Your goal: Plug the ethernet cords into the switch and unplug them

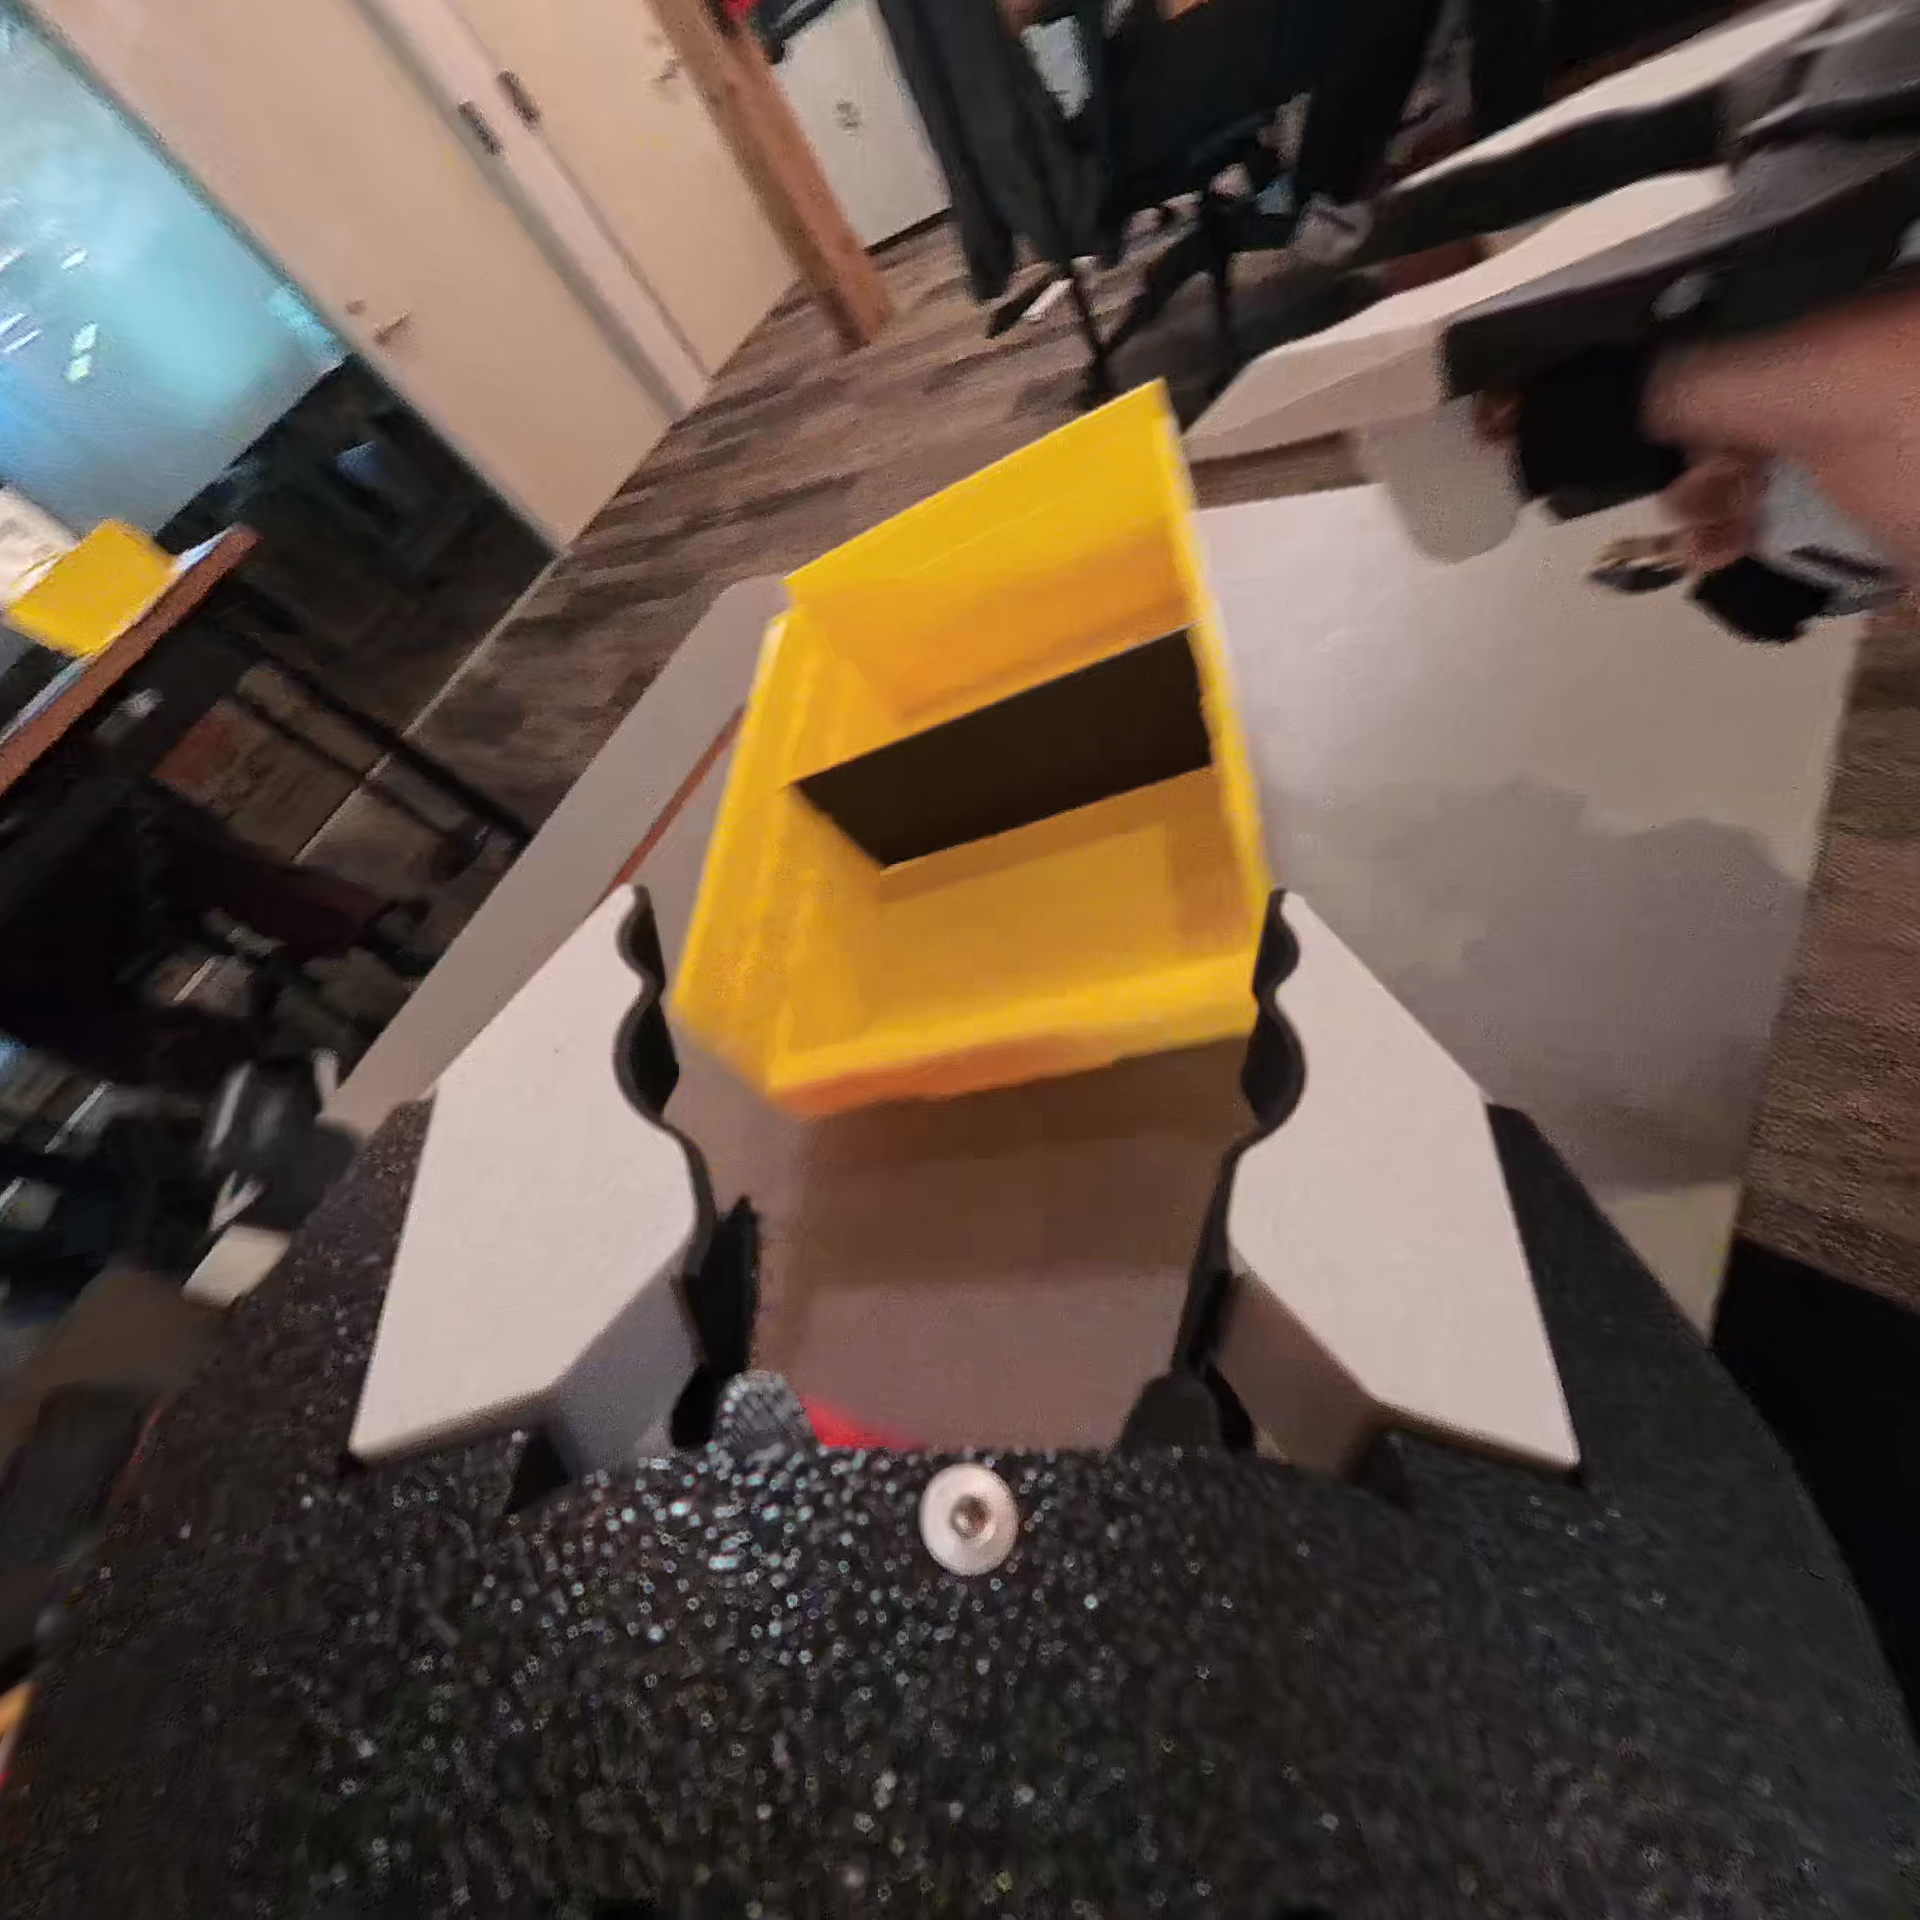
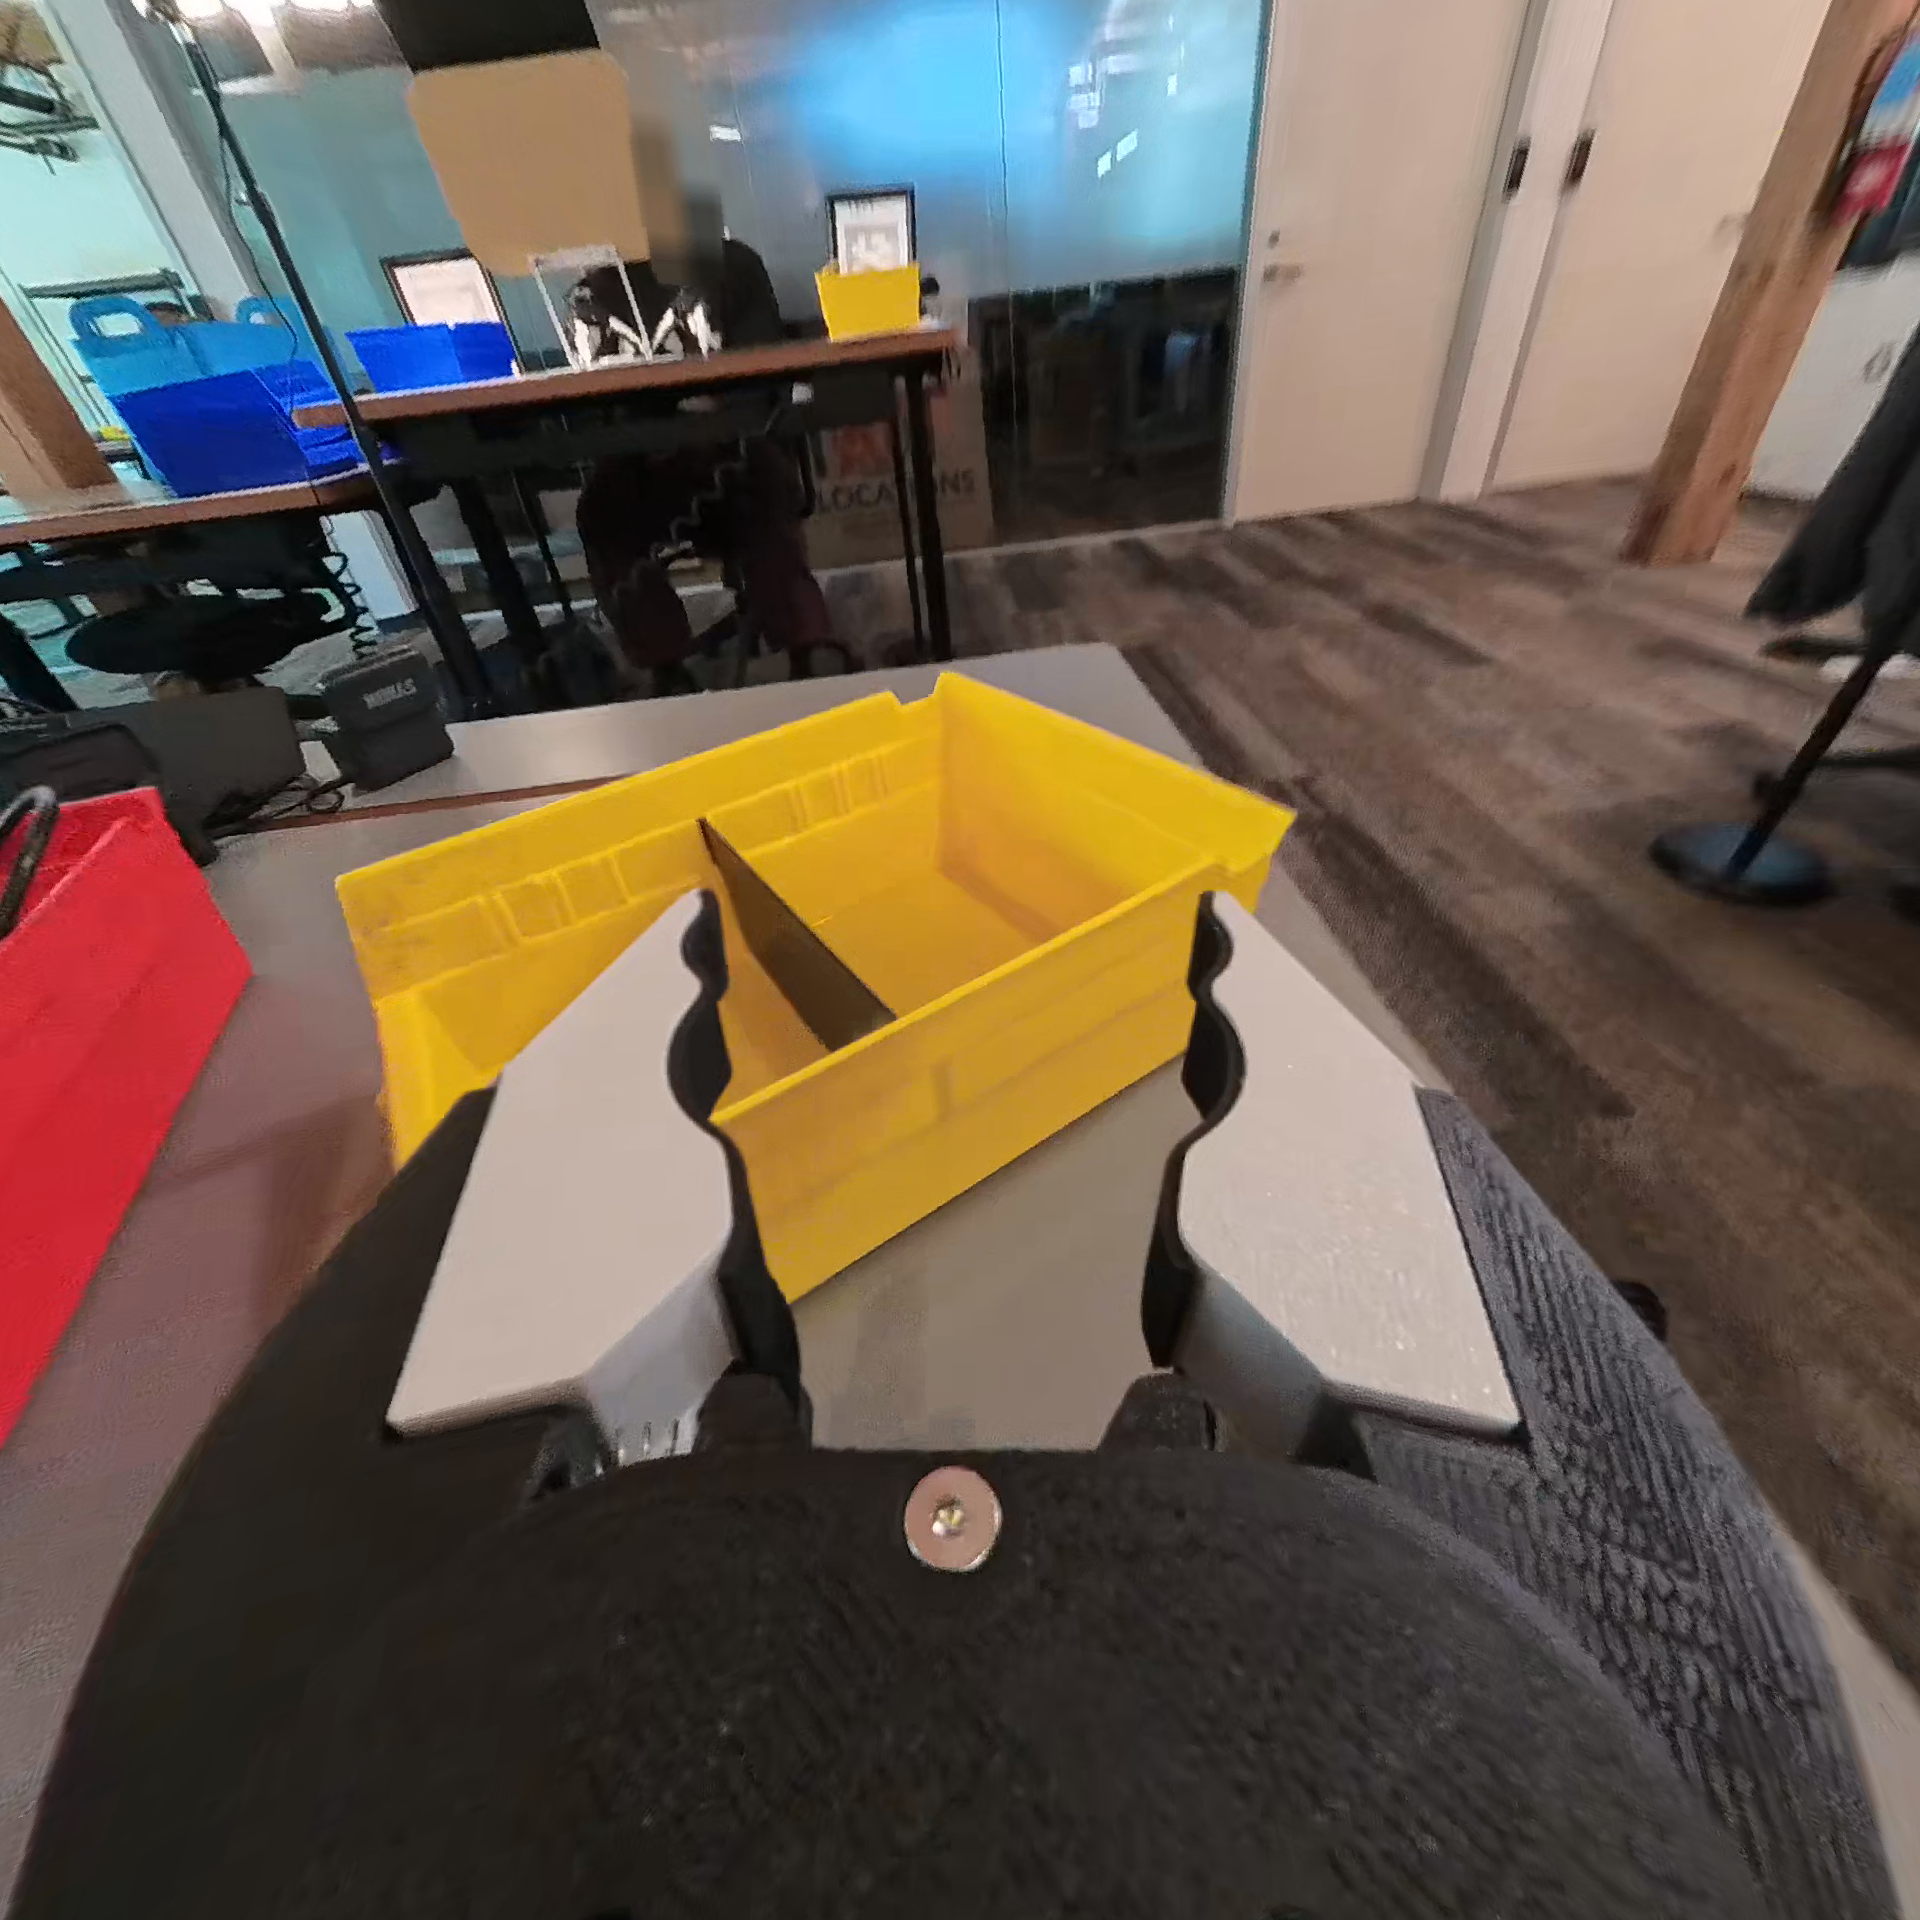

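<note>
No switch or ethernet cord shows in either view. A yellow plastic bin (image 1: 1039, 956) with a black divider (image 1: 1029, 764) stands on the grey table (image 1: 1507, 831); it also shows in the right wrist view (image 2: 987, 1122), and both compartments look empty. My left gripper (image 1: 961, 935) is open and empty, its fingertips at the bin's near end. My right gripper (image 2: 951, 935) is open and empty, held over the bin's near wall. In the left wrist view the right gripper (image 1: 1714, 416) shows blurred at the upper right, in a person's hand.
A red bin (image 2: 94, 1039) stands on the table at the left in the right wrist view. The table's right edge (image 2: 1351, 956) drops to dark carpet. A black stand base (image 2: 1735, 862) is on the floor at right. Desks with blue bins (image 2: 239, 416) are behind.
</note>
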### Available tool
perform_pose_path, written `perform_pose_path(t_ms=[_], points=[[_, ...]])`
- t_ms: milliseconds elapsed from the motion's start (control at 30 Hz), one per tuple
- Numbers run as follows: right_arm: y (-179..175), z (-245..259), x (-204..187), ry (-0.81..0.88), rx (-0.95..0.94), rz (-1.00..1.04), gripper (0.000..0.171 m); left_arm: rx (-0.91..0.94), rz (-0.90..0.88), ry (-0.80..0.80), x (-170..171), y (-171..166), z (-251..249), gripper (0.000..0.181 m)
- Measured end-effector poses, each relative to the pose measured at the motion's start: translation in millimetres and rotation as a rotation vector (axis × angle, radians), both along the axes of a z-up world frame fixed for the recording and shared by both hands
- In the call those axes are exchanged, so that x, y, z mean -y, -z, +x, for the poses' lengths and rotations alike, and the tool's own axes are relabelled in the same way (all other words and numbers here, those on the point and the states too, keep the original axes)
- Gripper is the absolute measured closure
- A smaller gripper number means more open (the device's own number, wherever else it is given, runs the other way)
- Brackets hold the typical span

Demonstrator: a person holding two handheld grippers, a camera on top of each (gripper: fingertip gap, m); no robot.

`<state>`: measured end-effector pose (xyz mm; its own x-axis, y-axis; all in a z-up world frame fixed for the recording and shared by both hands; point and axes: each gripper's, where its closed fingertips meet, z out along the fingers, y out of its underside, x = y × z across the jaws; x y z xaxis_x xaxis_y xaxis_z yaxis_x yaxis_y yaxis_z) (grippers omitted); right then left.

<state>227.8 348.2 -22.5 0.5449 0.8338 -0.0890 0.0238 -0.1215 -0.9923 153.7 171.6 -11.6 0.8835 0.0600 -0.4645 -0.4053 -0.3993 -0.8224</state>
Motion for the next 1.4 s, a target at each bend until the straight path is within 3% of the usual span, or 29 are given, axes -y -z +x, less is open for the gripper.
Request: perform_pose_path(t_ms=[133,267,367,433,567,633,733,867,1000,1133,1267,1333,1400], points=[[16,-23,21,-0.041,0.118,-0.173,0.062,-0.103,0.087,-0.228,97,-19,-78,0.076],[53,-45,50,-0.093,0.383,-0.233,0.042,-0.001,-0.046,-0.515,184,11,-144,0.067],[81,-53,63,-0.106,0.511,-0.254,0.043,0.088,-0.048,-0.577,216,29,-164,0.089],[93,-52,64,-0.096,0.578,-0.227,0.049,0.107,-0.032,-0.608,226,37,-174,0.096],[95,-45,63,-0.095,0.623,-0.209,0.058,0.218,-0.127,-0.683,236,74,-186,0.087],[96,-36,62,-0.101,0.665,-0.219,0.066,0.234,-0.169,-0.642,233,87,-184,0.108],[99,-21,61,-0.147,0.743,-0.247,0.092,0.192,-0.247,-0.664,239,98,-188,0.136],[101,3,45,-0.15,0.792,-0.268,0.127,0.154,-0.307,-0.725,257,97,-199,0.154],[101,20,24,-0.136,0.78,-0.271,0.151,0.137,-0.338,-0.783,281,93,-209,0.17],[101,27,11,-0.162,0.741,-0.275,0.156,0.13,-0.338,-0.856,309,87,-218,0.181],[99,26,5,-0.186,0.735,-0.244,0.162,0.272,-0.232,-0.791,310,85,-212,0.181],[99,23,4,-0.189,0.735,-0.242,0.163,0.359,-0.188,-0.748,303,85,-210,0.143],[99,21,2,-0.183,0.74,-0.234,0.164,0.389,-0.165,-0.74,297,82,-215,0.121]])
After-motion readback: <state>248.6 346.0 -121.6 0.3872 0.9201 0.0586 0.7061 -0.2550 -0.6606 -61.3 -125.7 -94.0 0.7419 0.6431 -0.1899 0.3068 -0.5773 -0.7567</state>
